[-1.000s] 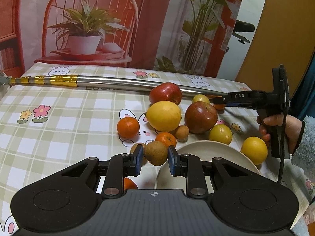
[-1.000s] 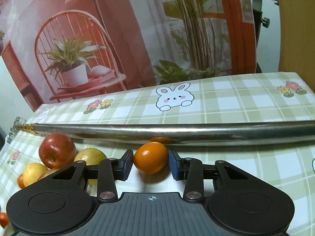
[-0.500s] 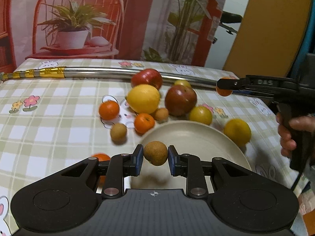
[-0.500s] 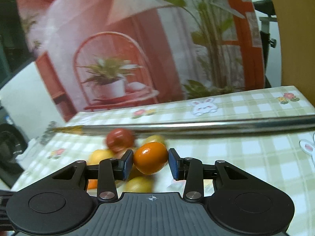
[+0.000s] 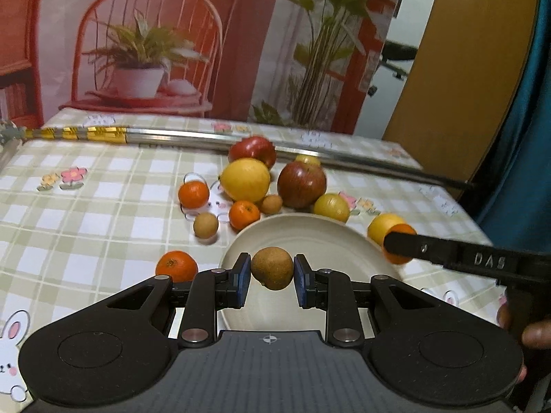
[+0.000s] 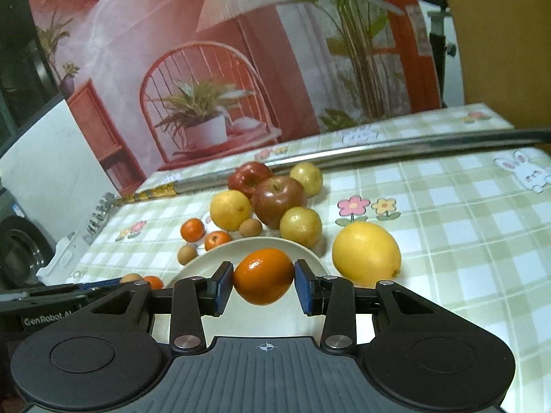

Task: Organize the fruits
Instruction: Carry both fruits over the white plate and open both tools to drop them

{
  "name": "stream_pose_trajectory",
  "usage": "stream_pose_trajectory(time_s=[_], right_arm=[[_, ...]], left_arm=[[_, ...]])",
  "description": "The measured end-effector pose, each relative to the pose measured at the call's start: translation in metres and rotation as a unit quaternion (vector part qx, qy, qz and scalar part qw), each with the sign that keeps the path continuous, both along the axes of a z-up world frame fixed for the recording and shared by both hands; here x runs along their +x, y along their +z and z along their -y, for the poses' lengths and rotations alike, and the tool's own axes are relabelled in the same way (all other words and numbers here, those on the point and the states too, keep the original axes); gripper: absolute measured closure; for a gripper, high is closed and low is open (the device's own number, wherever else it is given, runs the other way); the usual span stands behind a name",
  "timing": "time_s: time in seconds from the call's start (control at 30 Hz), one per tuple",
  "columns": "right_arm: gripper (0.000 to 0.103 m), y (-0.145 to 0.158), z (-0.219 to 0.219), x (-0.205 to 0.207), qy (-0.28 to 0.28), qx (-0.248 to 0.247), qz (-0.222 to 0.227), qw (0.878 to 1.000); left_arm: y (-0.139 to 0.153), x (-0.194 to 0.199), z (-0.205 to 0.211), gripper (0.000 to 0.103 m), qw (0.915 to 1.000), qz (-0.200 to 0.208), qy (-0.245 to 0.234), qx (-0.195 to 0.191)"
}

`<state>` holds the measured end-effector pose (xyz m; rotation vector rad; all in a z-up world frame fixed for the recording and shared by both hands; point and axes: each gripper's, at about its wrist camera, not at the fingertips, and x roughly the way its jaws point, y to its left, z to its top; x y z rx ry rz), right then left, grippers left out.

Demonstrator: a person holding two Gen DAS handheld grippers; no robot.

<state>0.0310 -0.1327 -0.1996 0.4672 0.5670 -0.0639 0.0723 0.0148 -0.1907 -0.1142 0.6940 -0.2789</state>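
My left gripper [image 5: 272, 275] is shut on a small brown fruit [image 5: 272, 273] and holds it above the near part of a cream plate [image 5: 310, 237]. My right gripper [image 6: 263, 280] is shut on an orange [image 6: 263, 276] over the same plate [image 6: 213, 254], near its right rim. In the left wrist view the right gripper [image 5: 396, 244] comes in from the right with that orange [image 5: 401, 232]. Beyond the plate lie two red apples [image 5: 301, 184], a big lemon [image 5: 245, 179], small oranges [image 5: 193, 193] and brown fruits [image 5: 205, 225].
A long metal pole [image 5: 206, 137] lies across the checked tablecloth [image 5: 86, 213] behind the fruit. One large yellow citrus [image 6: 366, 253] sits right of the plate, and a small orange [image 5: 176, 265] lies left of it. A printed backdrop stands behind the table.
Both grippers have carried their fruit in over the plate: the left one from the fruit pile, the right one from beside the pole, swinging left and down.
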Motion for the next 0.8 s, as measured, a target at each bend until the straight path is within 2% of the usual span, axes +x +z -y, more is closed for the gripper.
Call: stream_pose_trajectory(time_s=[0.1, 0.23, 0.33, 0.47, 0.57, 0.8], right_arm=[[0.067, 0.013, -0.01, -0.013, -0.007, -0.004, 0.019, 1.0], [0.067, 0.029, -0.02, -0.032, -0.017, -0.013, 0.037, 0.999], [0.067, 0.042, -0.022, -0.039, -0.013, -0.024, 0.043, 0.999], [0.067, 0.056, -0.023, -0.041, -0.006, -0.055, 0.073, 0.996], [0.067, 0.05, -0.02, -0.039, -0.011, -0.055, 0.076, 0.996], [0.067, 0.019, -0.018, -0.013, -0.014, -0.048, 0.038, 0.998]], left_arm=[[0.012, -0.016, 0.003, 0.075, 0.9998, 0.016, 0.0, 0.007], [0.022, -0.034, 0.002, 0.075, 0.9998, 0.019, 0.003, 0.003], [0.029, -0.036, 0.0, 0.075, 0.9998, 0.019, 0.008, -0.006], [0.037, -0.031, 0.002, 0.075, 0.9991, 0.039, 0.007, -0.012], [0.032, -0.03, 0.005, 0.075, 0.999, 0.044, 0.004, -0.001], [0.017, -0.023, 0.004, 0.075, 0.9992, 0.037, -0.006, 0.014]])
